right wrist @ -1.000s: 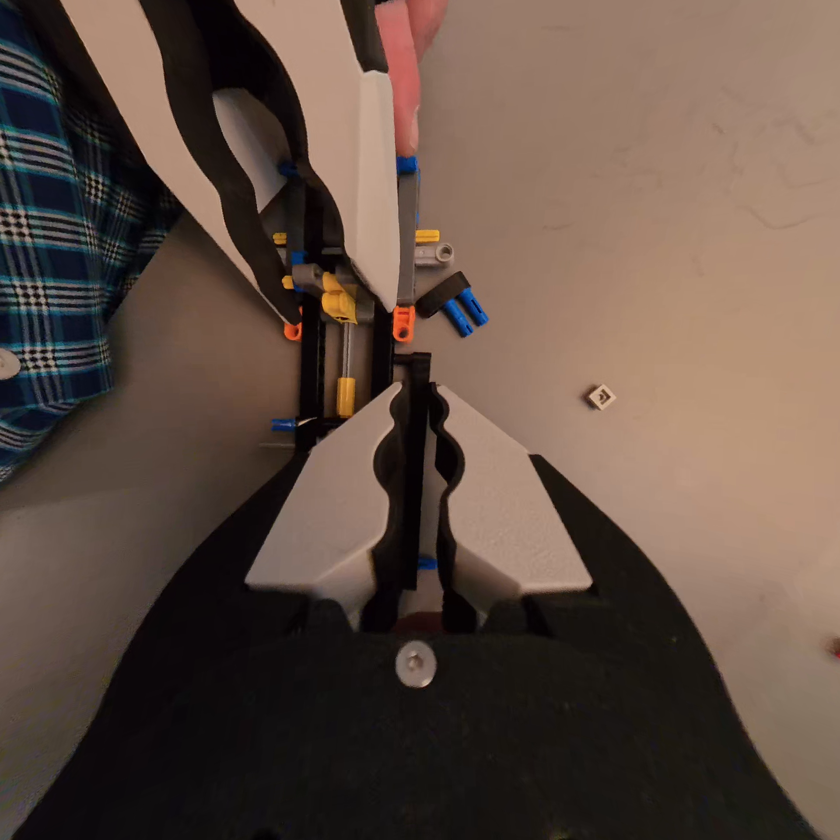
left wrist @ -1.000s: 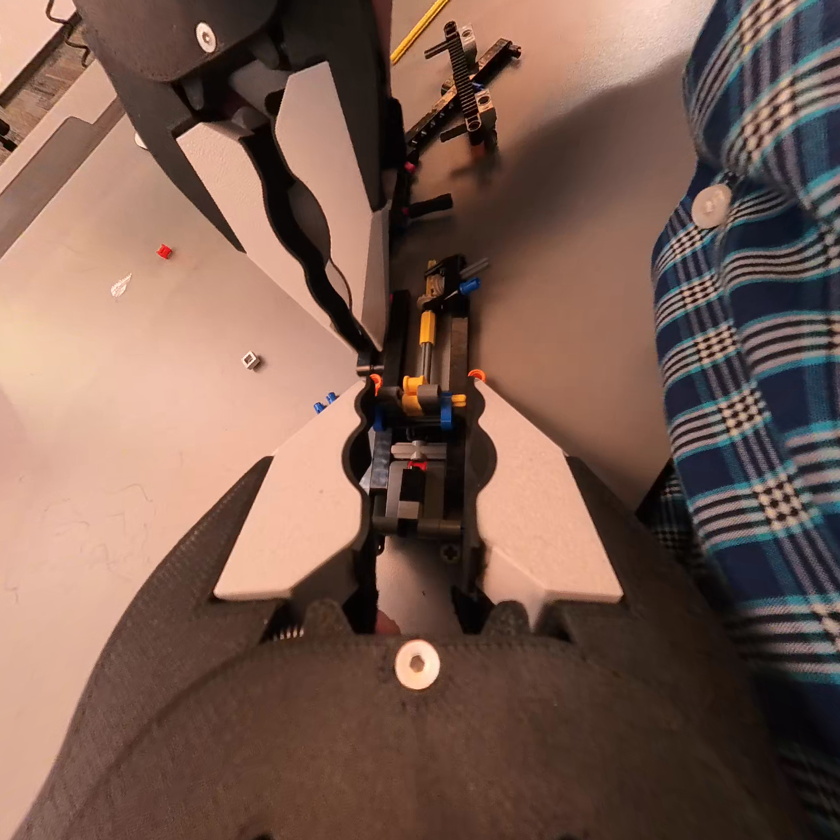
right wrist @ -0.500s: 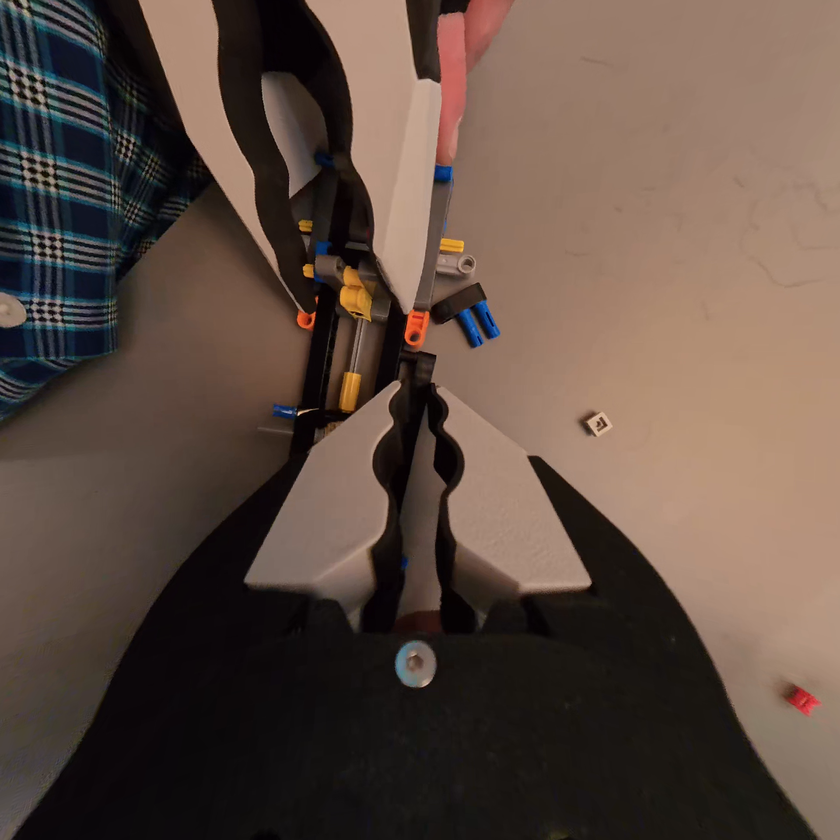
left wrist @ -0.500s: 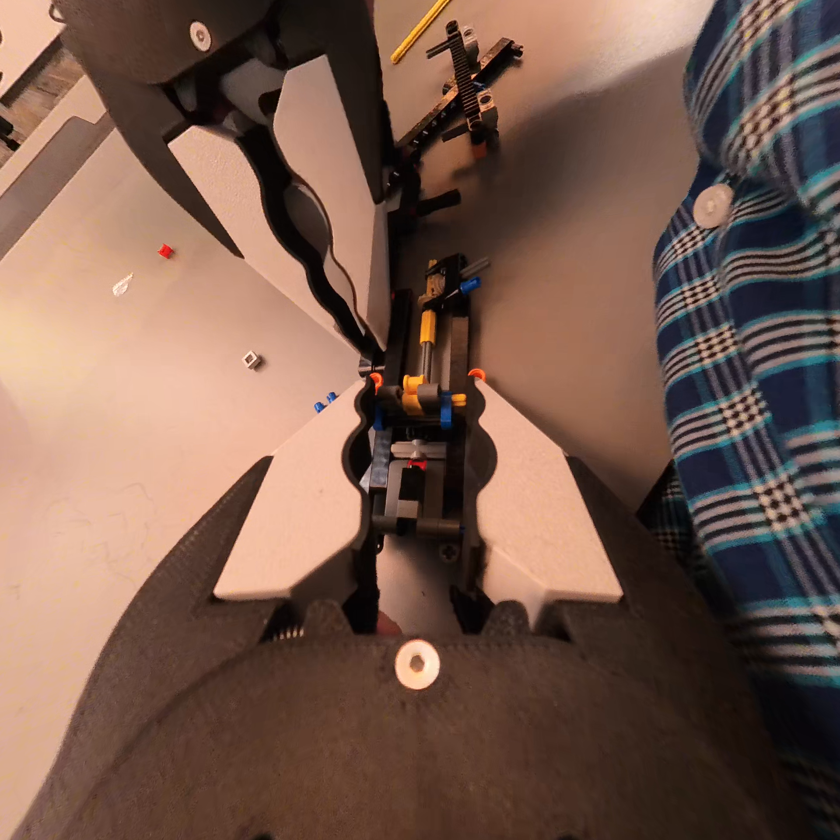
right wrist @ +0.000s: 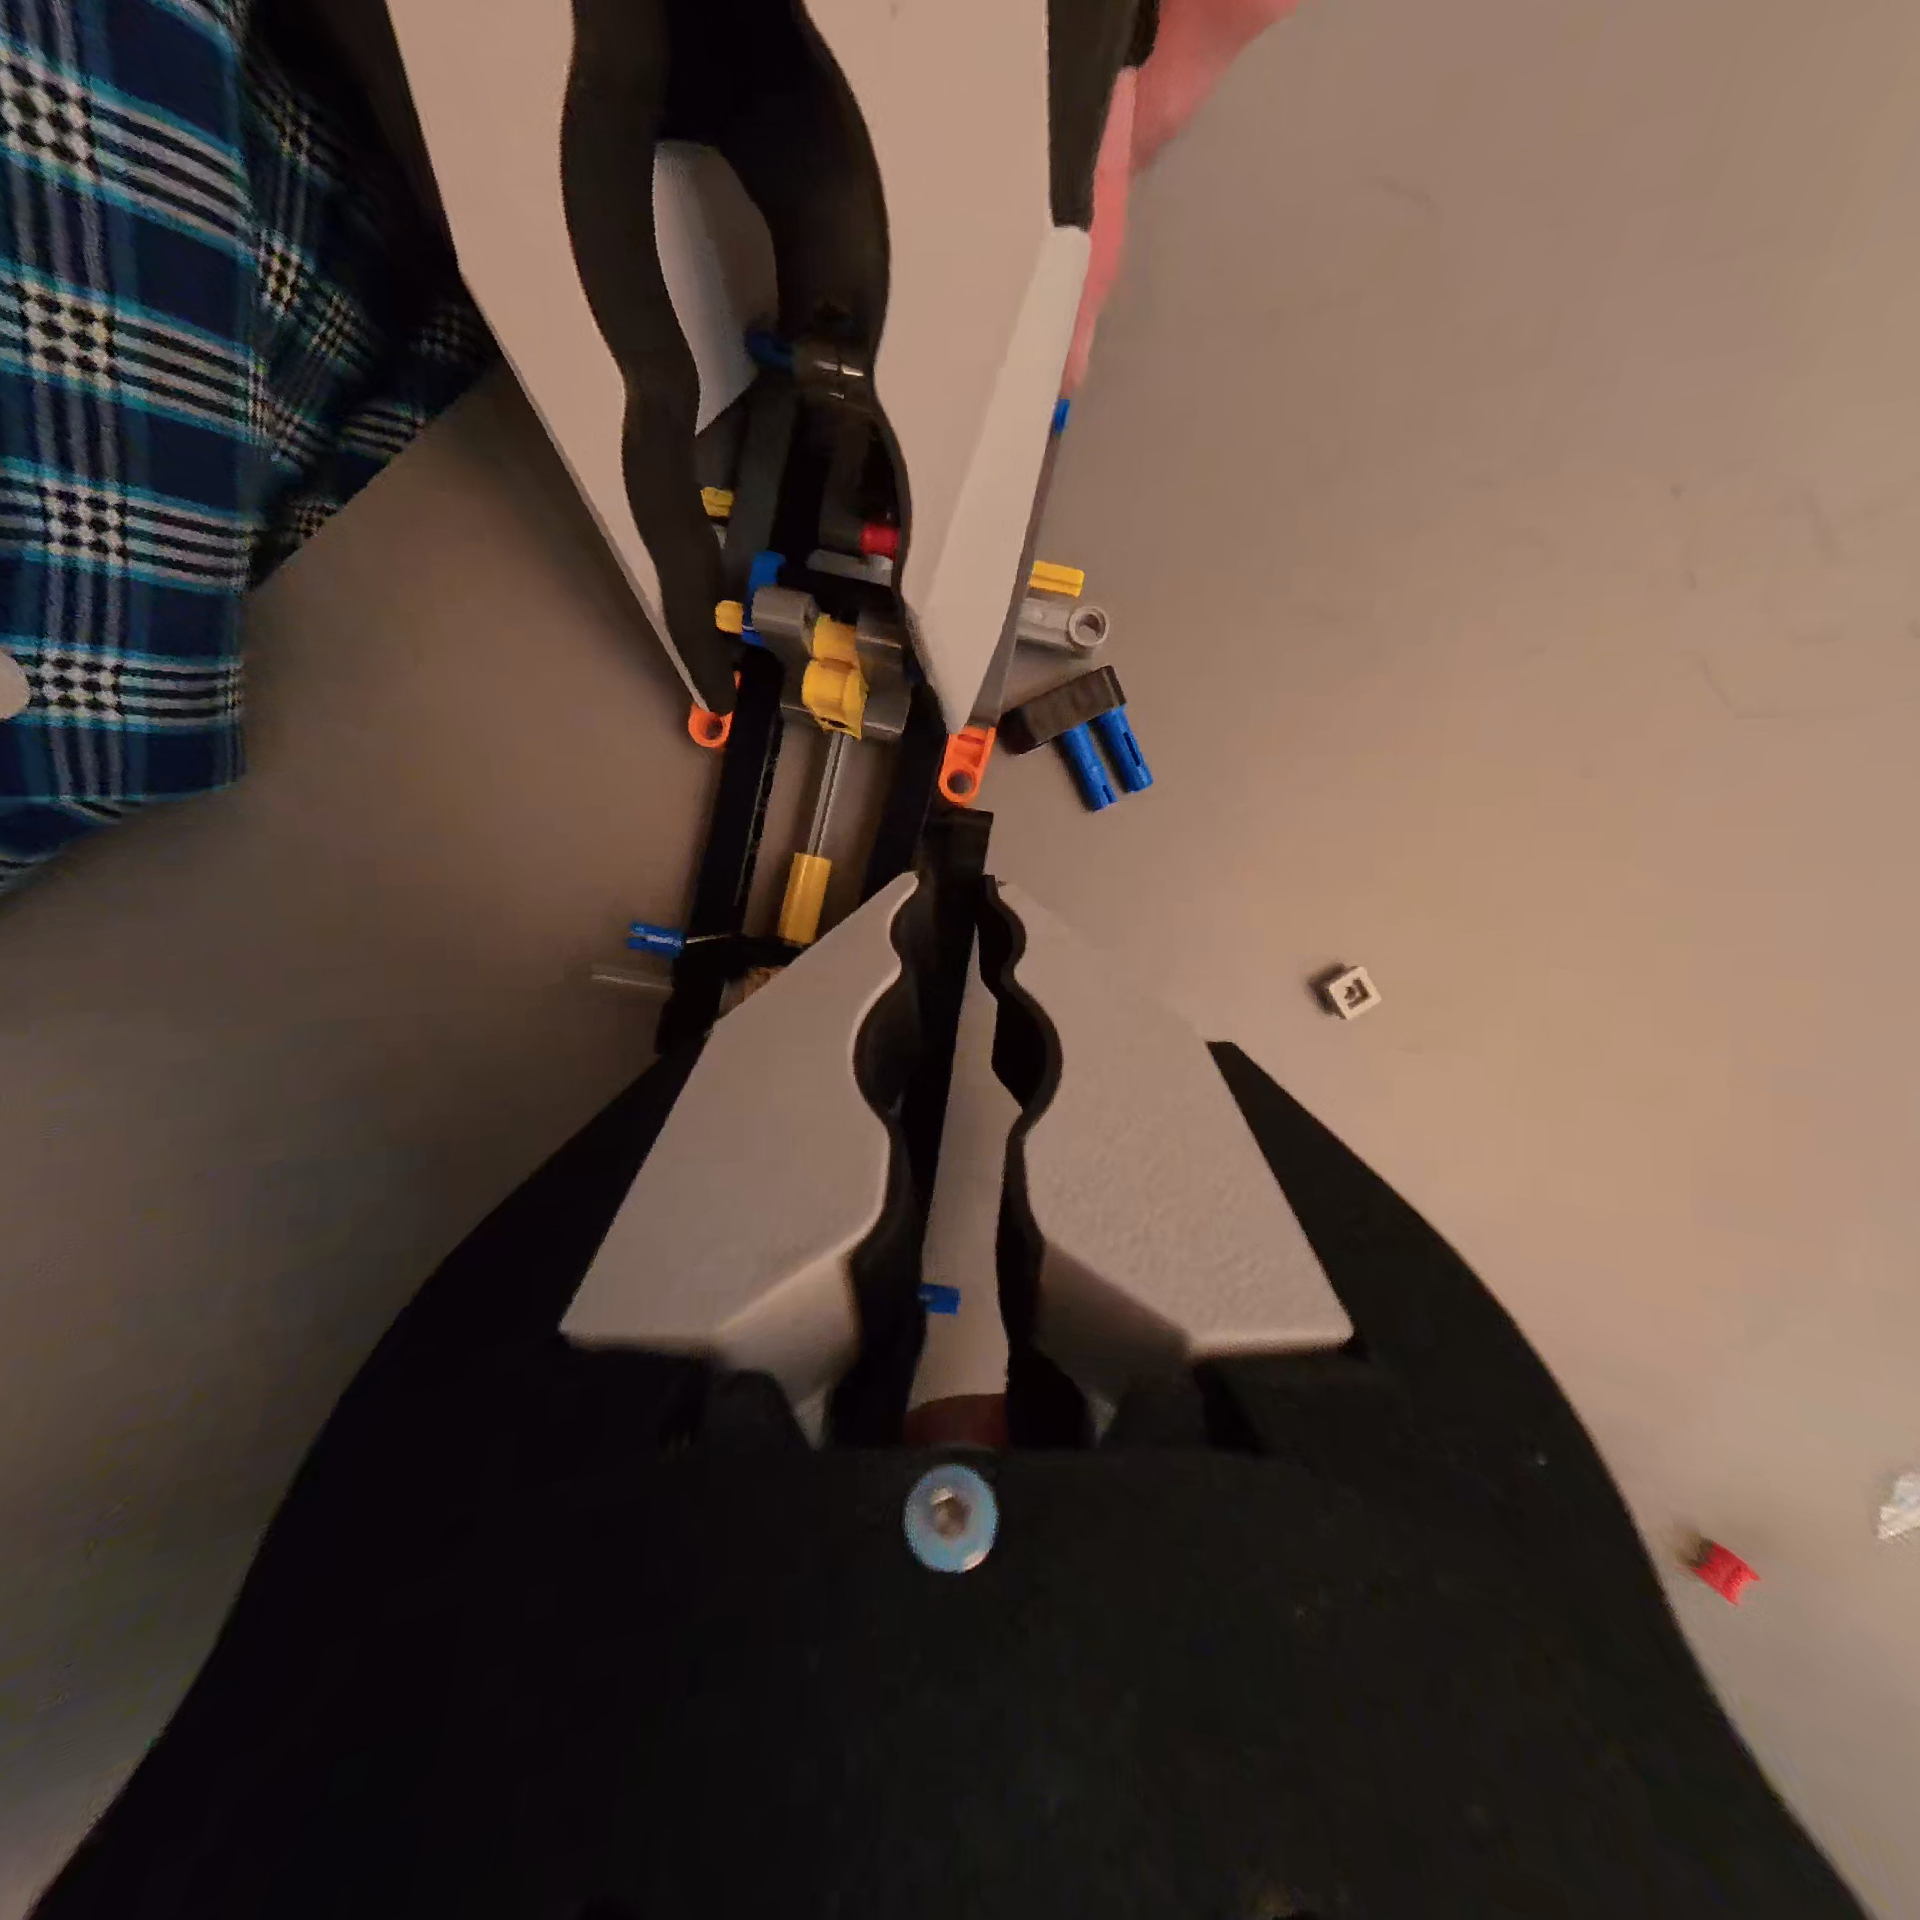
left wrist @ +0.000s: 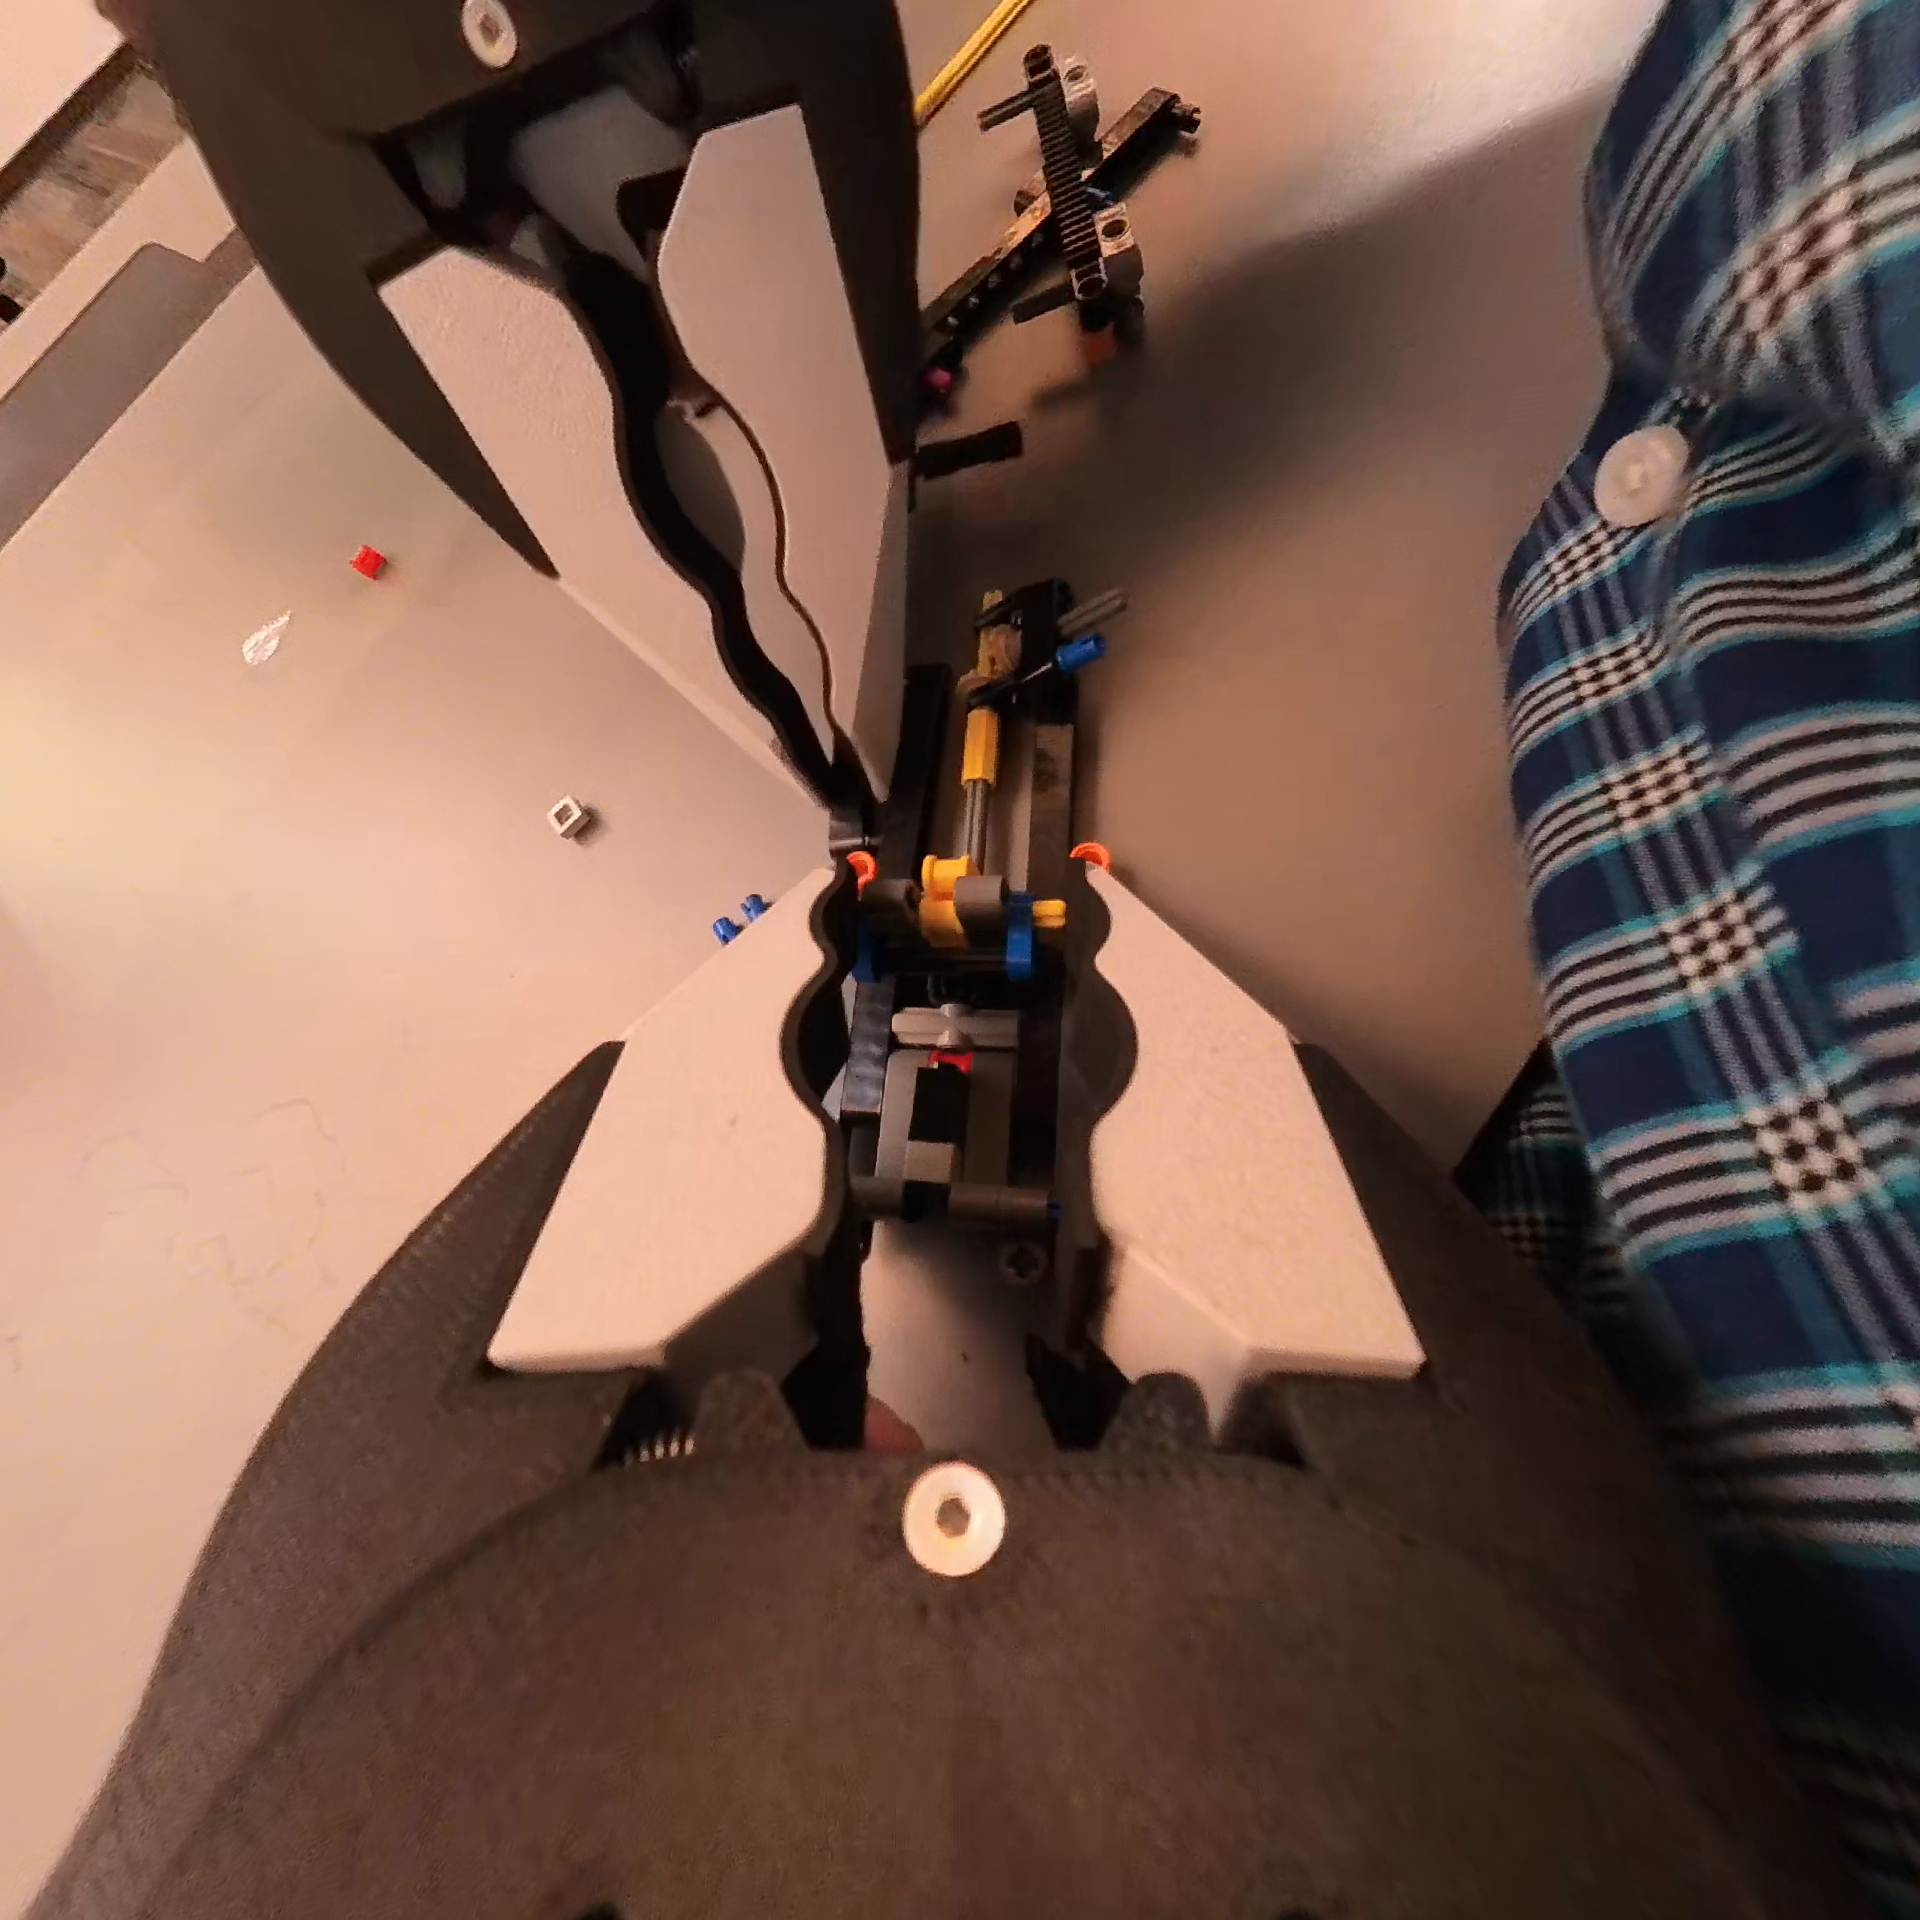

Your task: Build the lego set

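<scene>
Since 1 s ago the right gripper has tilted a bit and pushed closer to the left gripper; its black beam tip now sits just below the orange connector on the lego frame.

Around: loose black piece w/ two blue pins just beside the frame, small grey stud near it, red bit and a clear scrap well apart. In left wrist view a second black sub-assembly w/ gear rack lies farther off, yellow rod beyond it, short black piece between. Plaid shirt crowds one side.

Left gripper is clamped on the frame's two long sides, frame lying along the counter. Right gripper comes in opp., tips nearly meeting the left's, clenched on the black beam, which runs lengthwise between its fingers; a blue pin sticks out of the beam's lower part.

No containers in view.
</scene>
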A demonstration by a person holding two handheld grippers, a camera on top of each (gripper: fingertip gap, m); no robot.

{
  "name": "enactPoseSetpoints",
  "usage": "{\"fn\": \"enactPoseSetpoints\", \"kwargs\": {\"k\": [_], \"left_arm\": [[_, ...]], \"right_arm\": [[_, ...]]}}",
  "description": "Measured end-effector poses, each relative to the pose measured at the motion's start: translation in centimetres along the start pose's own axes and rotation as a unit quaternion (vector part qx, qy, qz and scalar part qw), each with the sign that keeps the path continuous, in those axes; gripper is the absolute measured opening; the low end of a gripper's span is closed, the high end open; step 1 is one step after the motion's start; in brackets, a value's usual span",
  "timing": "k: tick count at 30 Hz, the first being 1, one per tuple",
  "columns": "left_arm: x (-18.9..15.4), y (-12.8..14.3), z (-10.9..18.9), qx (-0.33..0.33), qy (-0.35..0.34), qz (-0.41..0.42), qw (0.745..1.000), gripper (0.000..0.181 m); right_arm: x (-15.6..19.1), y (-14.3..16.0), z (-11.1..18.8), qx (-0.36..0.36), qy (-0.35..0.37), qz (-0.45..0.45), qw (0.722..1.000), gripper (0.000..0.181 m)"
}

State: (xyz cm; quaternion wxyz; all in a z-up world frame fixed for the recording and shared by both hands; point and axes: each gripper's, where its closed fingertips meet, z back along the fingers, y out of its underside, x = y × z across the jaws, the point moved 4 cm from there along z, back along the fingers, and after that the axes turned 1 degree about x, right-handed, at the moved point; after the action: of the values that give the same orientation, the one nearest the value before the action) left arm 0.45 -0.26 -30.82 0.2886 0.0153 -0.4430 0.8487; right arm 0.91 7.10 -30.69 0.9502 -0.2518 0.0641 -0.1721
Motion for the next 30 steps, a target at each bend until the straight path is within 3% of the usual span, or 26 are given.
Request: {"fn": "enactPoseSetpoints", "kwargs": {"k": [6,12,30], "left_arm": [[0.2,0.1,0.1,0.003,-0.007,0.003,1.0,0.039],[0.1,0.1,0.3,0.003,-0.006,0.004,1.0,0.039],[0.0,0.1,0.4,0.004,-0.008,0.005,1.0,0.039]], "right_arm": [[-0.5,0.1,0.2,-0.028,-0.021,-0.086,0.996,0.005],[-0.4,0.2,0.6,-0.037,-0.026,-0.125,0.991,0.018],[0.5,-0.7,-0.1,-0.021,0.02,-0.061,0.998,0.013]]}}
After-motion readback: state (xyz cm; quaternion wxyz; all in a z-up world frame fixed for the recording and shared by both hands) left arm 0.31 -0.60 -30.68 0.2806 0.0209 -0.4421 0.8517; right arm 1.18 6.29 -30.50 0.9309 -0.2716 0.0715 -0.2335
